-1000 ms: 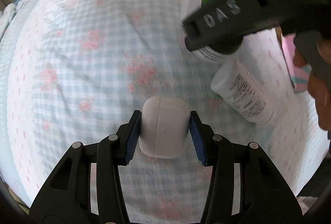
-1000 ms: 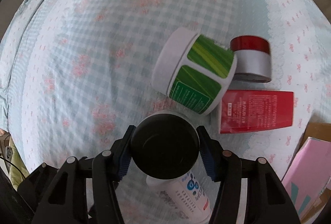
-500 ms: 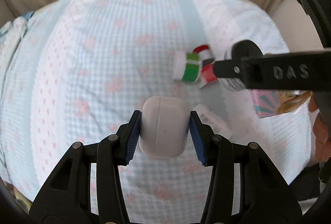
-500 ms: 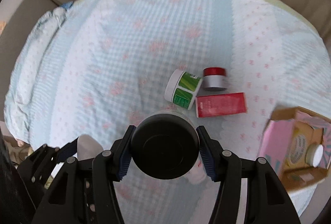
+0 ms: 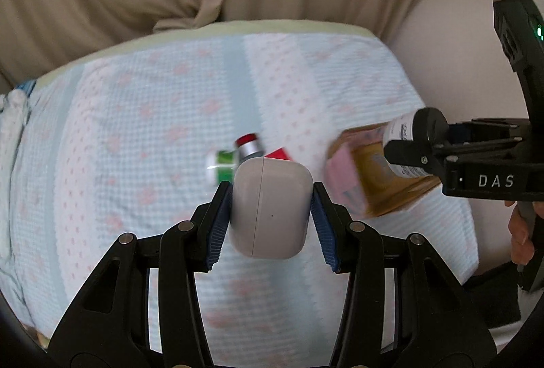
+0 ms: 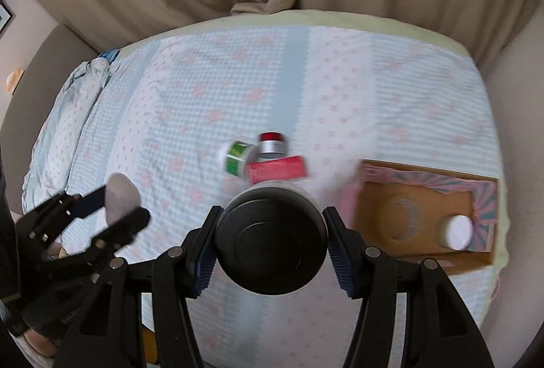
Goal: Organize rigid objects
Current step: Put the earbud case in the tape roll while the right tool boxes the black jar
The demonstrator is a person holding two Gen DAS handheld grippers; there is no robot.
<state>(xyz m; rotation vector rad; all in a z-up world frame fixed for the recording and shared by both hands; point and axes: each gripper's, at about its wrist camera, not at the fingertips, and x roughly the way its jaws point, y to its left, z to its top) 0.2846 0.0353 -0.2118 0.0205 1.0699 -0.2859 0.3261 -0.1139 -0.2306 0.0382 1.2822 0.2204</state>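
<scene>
the left gripper [image 5: 271, 210] clamps a smooth white rounded plastic case [image 5: 270, 210] above the pale blue checked bedcover [image 5: 142, 130], and the right gripper [image 6: 271, 240] clamps a white bottle with black round cap [image 6: 271, 240] near the open cardboard box [image 6: 431, 198].

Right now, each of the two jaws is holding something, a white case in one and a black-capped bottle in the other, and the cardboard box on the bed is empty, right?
Not quite. The cardboard box is not empty: the right wrist view shows a white-capped jar inside it. The rest holds: the left gripper grips the white case, and the right gripper grips the black-capped bottle.
</scene>
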